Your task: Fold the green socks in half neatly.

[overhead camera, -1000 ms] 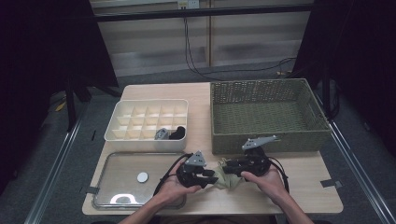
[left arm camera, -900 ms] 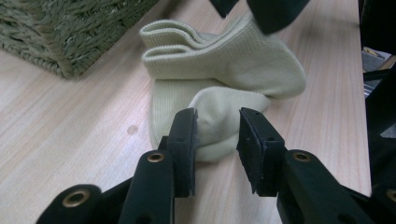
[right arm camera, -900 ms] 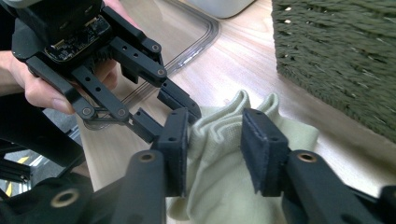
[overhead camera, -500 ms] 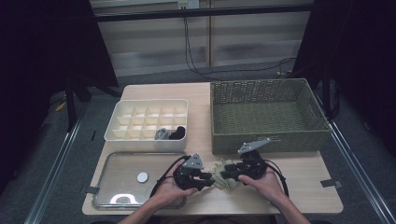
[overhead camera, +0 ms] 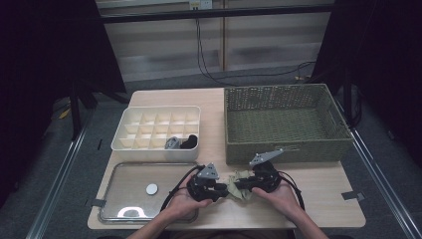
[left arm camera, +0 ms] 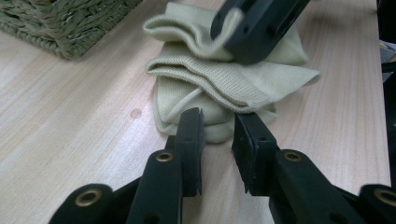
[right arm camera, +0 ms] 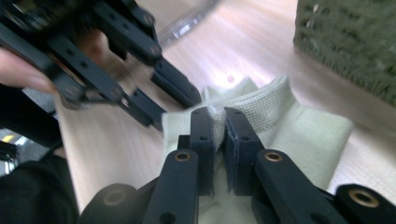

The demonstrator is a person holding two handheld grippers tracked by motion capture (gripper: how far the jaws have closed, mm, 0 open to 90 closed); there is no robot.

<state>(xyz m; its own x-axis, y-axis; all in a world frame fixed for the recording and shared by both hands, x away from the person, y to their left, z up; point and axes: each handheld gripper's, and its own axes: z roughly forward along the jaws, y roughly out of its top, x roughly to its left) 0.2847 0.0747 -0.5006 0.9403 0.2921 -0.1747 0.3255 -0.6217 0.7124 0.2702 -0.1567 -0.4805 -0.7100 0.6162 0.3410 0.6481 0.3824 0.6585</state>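
Note:
A pale beige folded cloth [overhead camera: 239, 180] lies near the table's front edge, between my two grippers. In the right gripper view the cloth [right arm camera: 299, 135] has a raised fold, and my right gripper [right arm camera: 218, 116] is shut on it. My right gripper [overhead camera: 249, 183] reaches in from the cloth's right side. My left gripper [left arm camera: 217, 123] is open by a narrow gap, with its tips at the near edge of the cloth [left arm camera: 233, 79]. It sits at the left of the cloth, where my left gripper [overhead camera: 219, 188] is held by a hand.
A green wicker basket [overhead camera: 283, 122] stands at the back right, close behind the cloth. A white compartment box [overhead camera: 157, 132] holds two small dark and grey items. A clear tray [overhead camera: 124, 174] at the front left carries a small white disc [overhead camera: 152, 188].
My right gripper has edged slightly left toward the left gripper, cloth in its jaws. The left gripper has hardly moved.

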